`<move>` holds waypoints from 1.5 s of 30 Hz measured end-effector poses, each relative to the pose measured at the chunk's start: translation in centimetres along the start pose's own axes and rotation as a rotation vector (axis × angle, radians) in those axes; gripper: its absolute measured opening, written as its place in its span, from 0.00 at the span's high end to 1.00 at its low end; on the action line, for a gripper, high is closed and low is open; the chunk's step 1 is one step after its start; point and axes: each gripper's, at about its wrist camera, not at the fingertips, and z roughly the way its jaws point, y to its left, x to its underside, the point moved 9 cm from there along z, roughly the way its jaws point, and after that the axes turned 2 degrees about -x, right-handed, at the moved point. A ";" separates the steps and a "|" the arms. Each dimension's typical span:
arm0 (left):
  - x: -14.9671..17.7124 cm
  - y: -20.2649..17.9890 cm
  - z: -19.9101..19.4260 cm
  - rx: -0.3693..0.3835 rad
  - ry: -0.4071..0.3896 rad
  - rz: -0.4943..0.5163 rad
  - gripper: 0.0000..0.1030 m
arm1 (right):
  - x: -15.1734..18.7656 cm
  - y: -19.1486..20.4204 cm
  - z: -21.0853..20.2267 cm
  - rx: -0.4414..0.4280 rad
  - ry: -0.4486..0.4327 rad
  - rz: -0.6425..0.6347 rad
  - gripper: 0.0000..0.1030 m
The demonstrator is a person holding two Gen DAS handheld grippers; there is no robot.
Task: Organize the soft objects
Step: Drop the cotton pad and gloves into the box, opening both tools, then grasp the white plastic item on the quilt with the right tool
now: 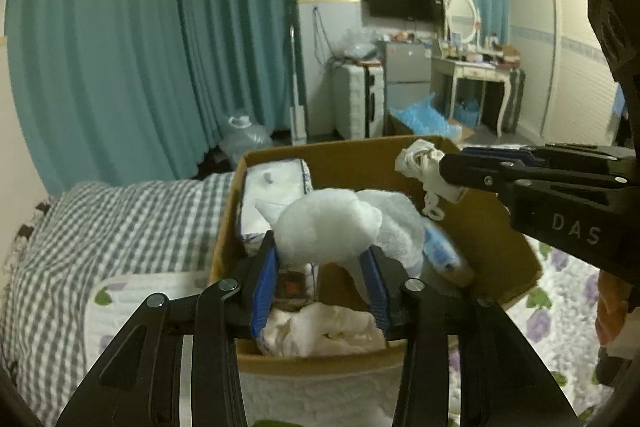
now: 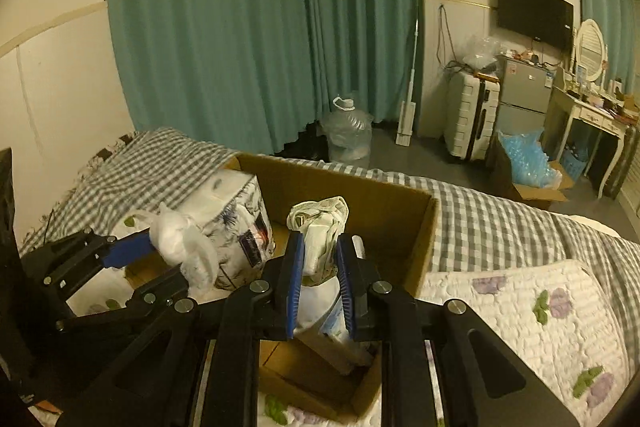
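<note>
Bedroom: bed (image 2: 500,223), dressing table (image 1: 476,67).

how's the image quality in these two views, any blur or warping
Left wrist view: dim, curtains bowed by the fisheye, the white wad in the left hand-held gripper smeared. Right wrist view: warmer yellowish cast, black vignette corners, cardboard box fairly sharp.

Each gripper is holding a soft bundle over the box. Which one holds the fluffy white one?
The left gripper holds the fluffy white wad; the right gripper pinches a creased cream cloth.

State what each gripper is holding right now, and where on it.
Left gripper pinches a white fluffy wad by its lower end; right gripper clamps a cream cloth bundle at its lower middle.
</note>
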 end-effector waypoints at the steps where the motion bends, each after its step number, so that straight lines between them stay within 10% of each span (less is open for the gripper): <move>1: -0.2 -0.1 0.2 -0.002 0.000 0.006 0.59 | 0.2 -0.4 0.3 0.007 0.002 0.004 0.80; 7: -0.4 -0.9 1.1 -0.029 0.013 0.043 0.42 | 0.2 -2.2 -0.7 0.010 -0.020 0.054 0.39; 21: -6.3 -0.4 -10.9 -0.068 -0.140 0.024 0.41 | -4.3 0.4 -17.4 0.102 -0.183 -0.018 0.12; 28: -7.9 1.7 -20.2 -0.102 -0.292 0.007 0.24 | -2.7 4.1 -23.5 0.121 -0.177 -0.074 0.05; 35: -5.4 4.7 -22.7 -0.121 -0.293 -0.069 0.24 | 0.6 6.0 -23.4 0.108 -0.132 -0.085 0.03; 45: 0.8 6.9 -16.5 -0.155 -0.152 -0.086 0.24 | 5.9 7.1 -14.5 0.063 -0.022 -0.038 0.03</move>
